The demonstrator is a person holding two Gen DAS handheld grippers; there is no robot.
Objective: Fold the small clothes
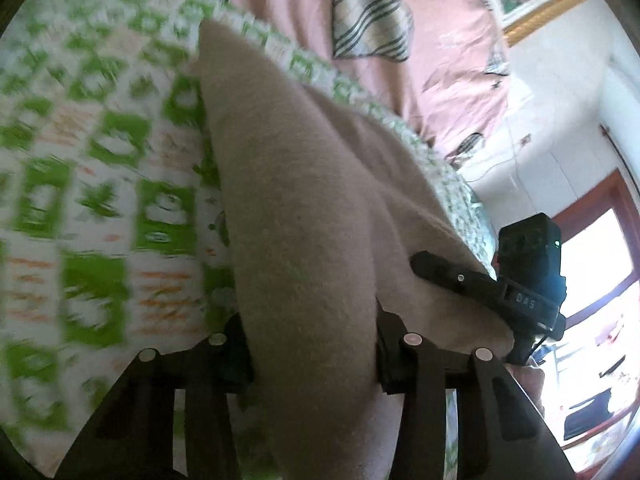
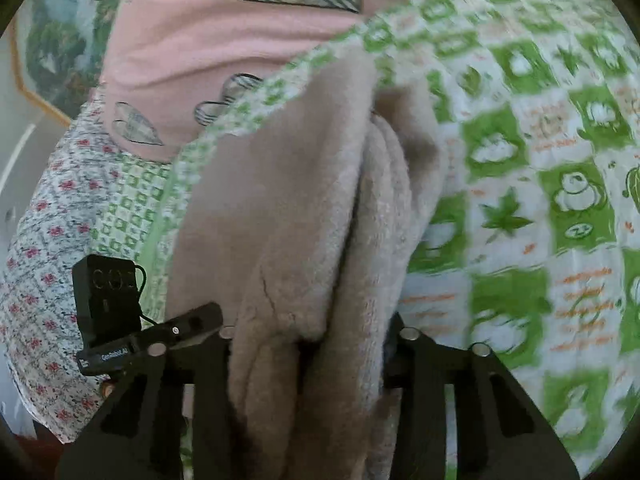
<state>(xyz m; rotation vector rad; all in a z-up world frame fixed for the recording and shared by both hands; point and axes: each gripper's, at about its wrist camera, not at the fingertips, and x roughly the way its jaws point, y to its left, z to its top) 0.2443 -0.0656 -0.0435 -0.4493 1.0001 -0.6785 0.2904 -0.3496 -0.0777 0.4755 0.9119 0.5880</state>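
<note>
A beige fleece garment (image 1: pixel 288 184) lies lengthwise on a green-and-white checked bedspread (image 1: pixel 100 160). In the left wrist view its near end is bunched between the fingers of my left gripper (image 1: pixel 312 344), which is shut on it. My right gripper (image 1: pixel 452 276) reaches onto the garment's right edge there. In the right wrist view the same garment (image 2: pixel 280 200) shows thick folds, gathered between the fingers of my right gripper (image 2: pixel 310 344), which is shut on it. My left gripper (image 2: pixel 192 322) sits close at the left.
A pink blanket with striped heart patches (image 2: pixel 200 40) lies beyond the garment. A floral sheet (image 2: pixel 52 208) hangs at the bed's left side. A bright red-framed window (image 1: pixel 600 248) and white wall stand at the right. The checked bedspread (image 2: pixel 540 160) spreads wide to the right.
</note>
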